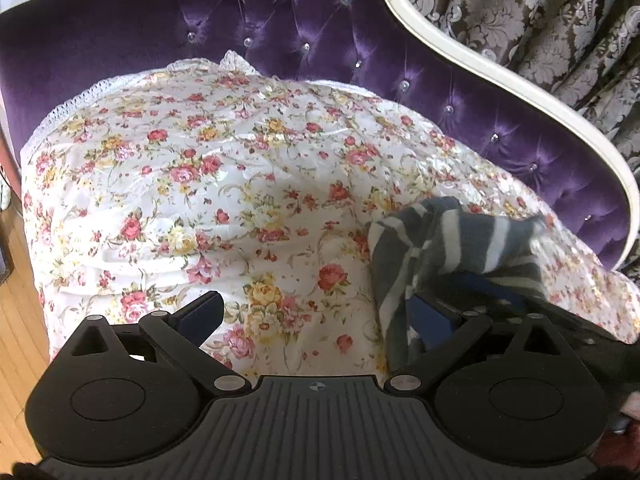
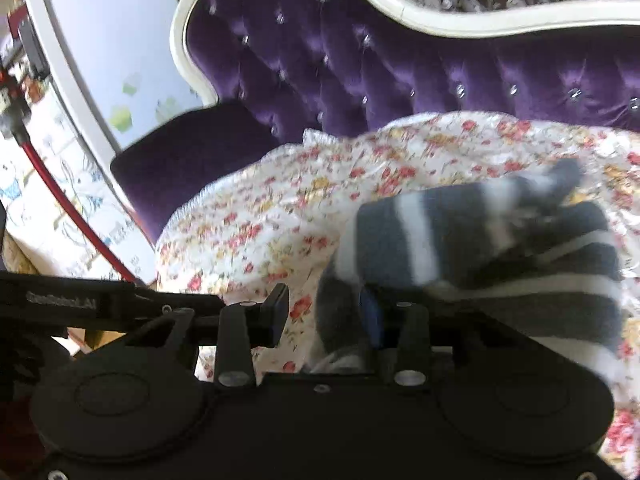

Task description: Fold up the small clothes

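Bright, even daylight; right wrist view motion-blurred, both edges fisheye-bent.

Behind the glossy, crinkled floral cloth cover, the sofa back is shiny purple tufted velvet with glassy studs, while on the cover lies a matt, soft knitted striped garment.

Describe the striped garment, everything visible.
The striped garment is small, soft and knit-looking, with dark grey and white bands, crumpled rather than flat. It lies on the floral cover near the purple tufted sofa back. In the left wrist view it drapes over one finger of the left hand-held gripper, whose jaws stand apart. Its exact type is unclear.
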Demonstrator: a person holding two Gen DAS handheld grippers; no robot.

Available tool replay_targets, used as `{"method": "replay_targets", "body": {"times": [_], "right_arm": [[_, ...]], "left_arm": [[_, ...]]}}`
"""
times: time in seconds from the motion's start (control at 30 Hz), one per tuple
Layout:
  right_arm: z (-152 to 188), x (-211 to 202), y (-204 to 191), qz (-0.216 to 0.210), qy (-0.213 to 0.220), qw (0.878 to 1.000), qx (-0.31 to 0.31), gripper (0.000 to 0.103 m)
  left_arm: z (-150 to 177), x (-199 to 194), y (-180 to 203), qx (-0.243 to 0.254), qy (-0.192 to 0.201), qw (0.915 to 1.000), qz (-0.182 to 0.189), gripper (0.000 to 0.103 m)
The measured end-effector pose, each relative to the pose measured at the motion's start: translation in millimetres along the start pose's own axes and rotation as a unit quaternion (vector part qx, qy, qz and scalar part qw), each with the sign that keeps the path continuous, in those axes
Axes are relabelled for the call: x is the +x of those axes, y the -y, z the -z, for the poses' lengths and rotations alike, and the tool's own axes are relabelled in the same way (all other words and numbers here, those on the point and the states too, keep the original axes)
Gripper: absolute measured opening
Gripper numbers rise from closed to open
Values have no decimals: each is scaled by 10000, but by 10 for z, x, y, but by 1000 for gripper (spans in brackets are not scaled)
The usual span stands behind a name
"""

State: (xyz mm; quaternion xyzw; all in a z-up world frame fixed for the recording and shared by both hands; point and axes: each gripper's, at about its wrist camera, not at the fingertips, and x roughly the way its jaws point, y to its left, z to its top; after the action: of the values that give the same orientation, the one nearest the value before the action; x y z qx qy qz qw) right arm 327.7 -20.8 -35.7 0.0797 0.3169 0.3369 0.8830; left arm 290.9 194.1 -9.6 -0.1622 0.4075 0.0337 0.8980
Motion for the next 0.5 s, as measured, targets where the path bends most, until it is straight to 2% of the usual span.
{"method": "replay_targets", "body": {"times": [0.1, 0.27, 0.37, 0.5], "right_arm": [[-68, -202, 114, 24, 240, 9996, 122, 52], [-72, -403, 301, 365, 410, 9984, 164, 54], [47, -420, 271, 534, 361, 9979, -116, 54], [355, -354, 103, 313, 112, 9971, -689, 53]], "left_arm": [[-3, -27, 31, 25, 89, 10000, 37, 100], [32, -52, 174, 226, 205, 9992, 271, 100], [75, -27, 288, 458, 186, 9982, 333, 100], [143, 29, 401, 710, 129, 9968, 337, 100]]}}
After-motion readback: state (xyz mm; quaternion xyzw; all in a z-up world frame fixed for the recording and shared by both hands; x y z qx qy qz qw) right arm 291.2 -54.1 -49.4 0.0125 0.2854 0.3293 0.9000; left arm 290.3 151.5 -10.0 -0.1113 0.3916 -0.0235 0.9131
